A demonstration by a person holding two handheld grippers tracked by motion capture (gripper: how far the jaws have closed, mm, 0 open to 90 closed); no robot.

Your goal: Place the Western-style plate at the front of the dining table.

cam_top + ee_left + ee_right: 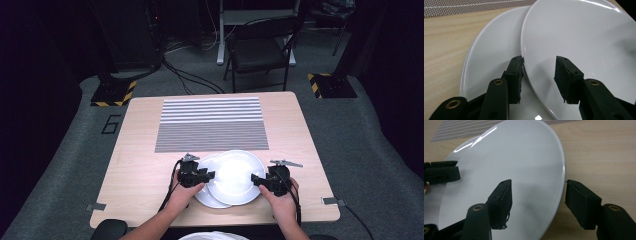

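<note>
Two white plates lie overlapped near the table's front edge. The upper plate (234,172) (584,37) (511,160) rests partly on the lower plate (209,200) (491,50). My left gripper (211,175) (539,67) is shut on the upper plate's left rim, one pad slipped under the rim between the two plates and the other over its inner face. My right gripper (255,179) (539,187) straddles the same plate's right rim with its jaws open; the outer pad stands a little off the edge. The left gripper's jaws (441,173) also appear across the plate in the right gripper view.
The plates sit on a light wooden table (145,165). A grey striped mat (211,125) covers the table's far half. Beyond the table stands a black folding chair (260,50), with cables and yellow-black floor blocks (114,92) on the grey carpet.
</note>
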